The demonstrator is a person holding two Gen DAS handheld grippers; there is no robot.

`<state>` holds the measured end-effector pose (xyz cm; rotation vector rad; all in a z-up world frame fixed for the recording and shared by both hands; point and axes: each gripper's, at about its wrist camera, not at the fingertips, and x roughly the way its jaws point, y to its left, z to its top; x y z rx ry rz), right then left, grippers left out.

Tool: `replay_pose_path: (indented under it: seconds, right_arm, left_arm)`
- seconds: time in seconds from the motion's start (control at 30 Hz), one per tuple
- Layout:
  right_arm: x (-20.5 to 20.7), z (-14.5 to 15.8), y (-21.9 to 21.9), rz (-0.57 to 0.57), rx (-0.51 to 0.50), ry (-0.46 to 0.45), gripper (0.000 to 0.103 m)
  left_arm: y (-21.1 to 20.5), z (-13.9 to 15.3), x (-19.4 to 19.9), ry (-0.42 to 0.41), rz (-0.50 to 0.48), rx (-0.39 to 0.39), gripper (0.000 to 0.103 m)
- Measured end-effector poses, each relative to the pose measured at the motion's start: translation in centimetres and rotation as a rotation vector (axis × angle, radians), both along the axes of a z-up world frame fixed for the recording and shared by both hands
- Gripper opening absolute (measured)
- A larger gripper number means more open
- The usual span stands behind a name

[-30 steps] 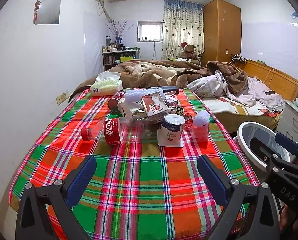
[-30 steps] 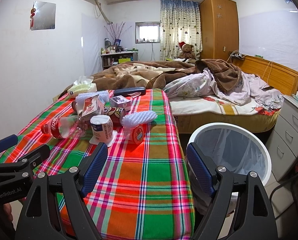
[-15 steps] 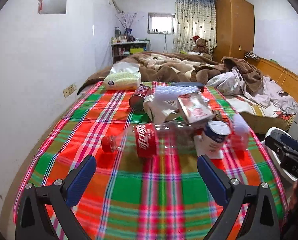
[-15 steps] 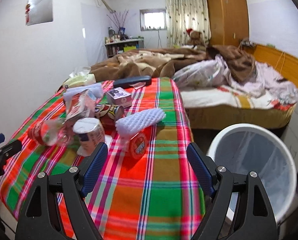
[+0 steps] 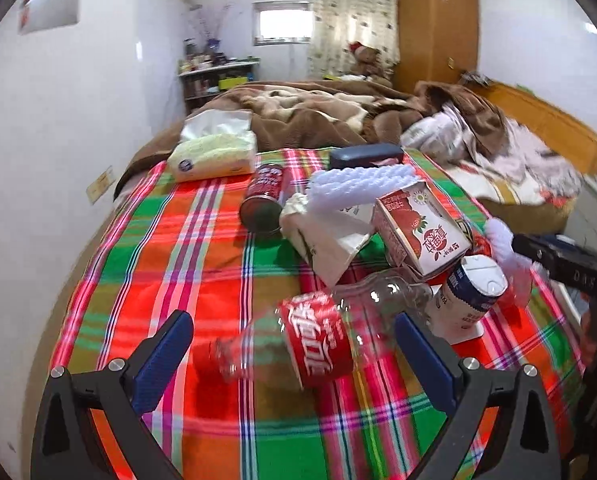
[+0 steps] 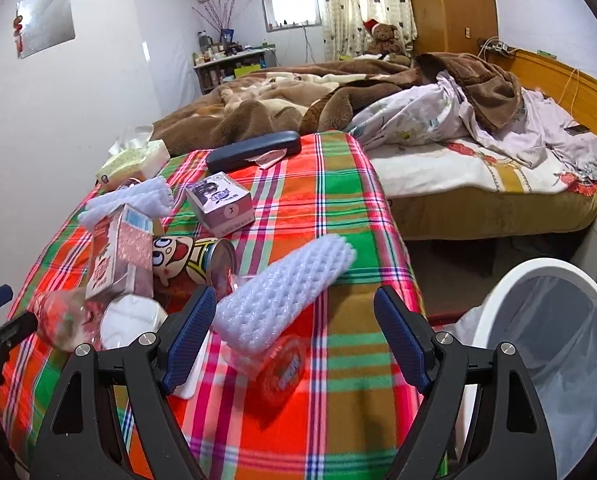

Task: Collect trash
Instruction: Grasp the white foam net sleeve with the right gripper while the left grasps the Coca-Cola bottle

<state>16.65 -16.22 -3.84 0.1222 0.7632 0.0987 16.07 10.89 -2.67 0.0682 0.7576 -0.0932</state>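
Trash lies heaped on the plaid cloth (image 5: pixel 202 264): a clear cola bottle (image 5: pixel 314 340) on its side, a strawberry carton (image 5: pixel 418 232), a yogurt cup (image 5: pixel 472 292), a red can (image 5: pixel 264 196) and a white foam sleeve (image 6: pixel 282 296). The left gripper (image 5: pixel 290 344) is spread wide and holds nothing, with the bottle lying between its fingers. The right gripper (image 6: pixel 294 320) is likewise released and empty, with the foam sleeve and a small jelly cup (image 6: pixel 274 364) between its fingers.

Risks:
- The bottle is round and smooth; closing off-centre would likely roll it or squirt it out.
- The carton leans on the bottle and the yogurt cup; lifting the bottle could topple the stack.
- The foam sleeve is soft; a light grip may slip, and the jelly cup beneath may be dragged.

Clearance: the right edge of the cloth is just beside the foam sleeve. The bin (image 6: pixel 494 300) stands below that edge, mouth open. Bare cloth lies left of the bottle.
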Motion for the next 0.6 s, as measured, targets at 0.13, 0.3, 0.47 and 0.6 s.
replay_pose_path:
  seconds: [0.13, 0.3, 0.47, 0.6]
  right_arm:
    - [0.9, -0.4, 0.2, -0.005, 0.005, 0.031, 0.082]
    - [1.6, -1.0, 0.4, 0.000, 0.019, 0.083, 0.065]
    - [1.4, -0.9, 0.5, 0.017, 0.035, 0.083, 0.043]
    - [1.5, -0.9, 0.6, 0.026, 0.039, 0.085, 0.025]
  left_arm:
    - [-0.8, -0.6, 1.3, 0.045, -0.069, 0.014, 0.102]
    - [-2.0, -1.8, 1.8, 0.092, -0.142, 0.010, 0.102]
    - [-2.9, -2.3, 1.6, 0.102, -0.154, 0.049, 0.099]
    - [-3.4, -1.9, 1.3, 0.120, -0.181, 0.009, 0.088]
